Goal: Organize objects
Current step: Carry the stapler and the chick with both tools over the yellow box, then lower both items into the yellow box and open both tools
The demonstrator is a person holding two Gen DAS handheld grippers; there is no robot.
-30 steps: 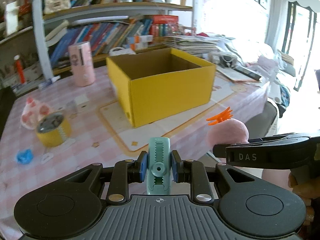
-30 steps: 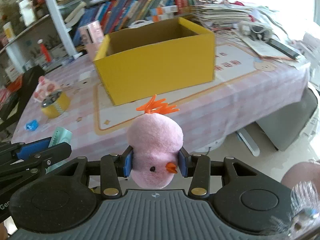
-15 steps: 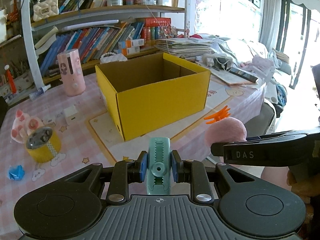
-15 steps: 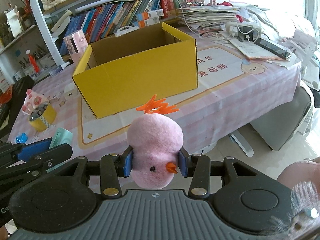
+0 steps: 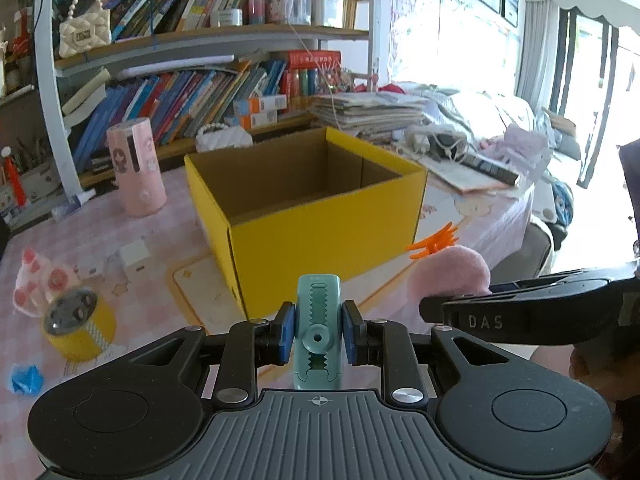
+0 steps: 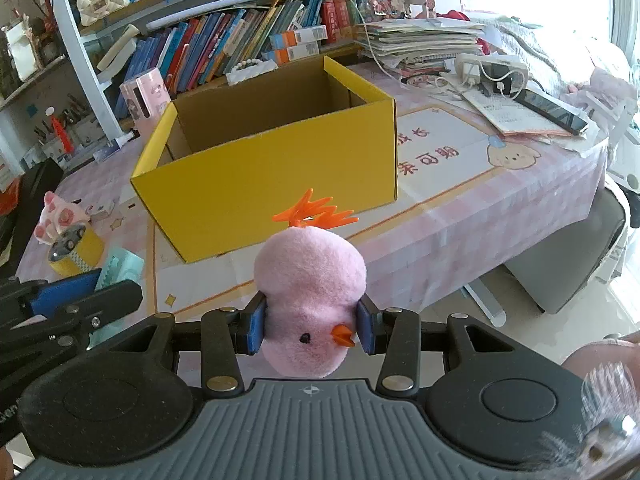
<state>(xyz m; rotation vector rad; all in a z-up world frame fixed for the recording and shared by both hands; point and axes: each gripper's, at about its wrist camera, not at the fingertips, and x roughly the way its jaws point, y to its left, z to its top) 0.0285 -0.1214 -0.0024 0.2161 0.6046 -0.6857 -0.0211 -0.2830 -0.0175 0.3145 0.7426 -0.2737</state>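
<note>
Table (image 5: 168, 224): pink check cloth, cluttered. Yellow box (image 5: 320, 236) open, looms nearer than a second ago, so I'm closing in to drop both. Right hand-held gripper (image 6: 310, 330) clamped on pink plush chick (image 6: 310, 280), short of box. Left hand-held gripper (image 5: 318, 332) pinched tight on teal clip (image 5: 318, 332), likewise airborne.

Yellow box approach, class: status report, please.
Left gripper shut on teal clip. Right gripper shut on pink plush chick. Yellow box open, path clear.
</note>
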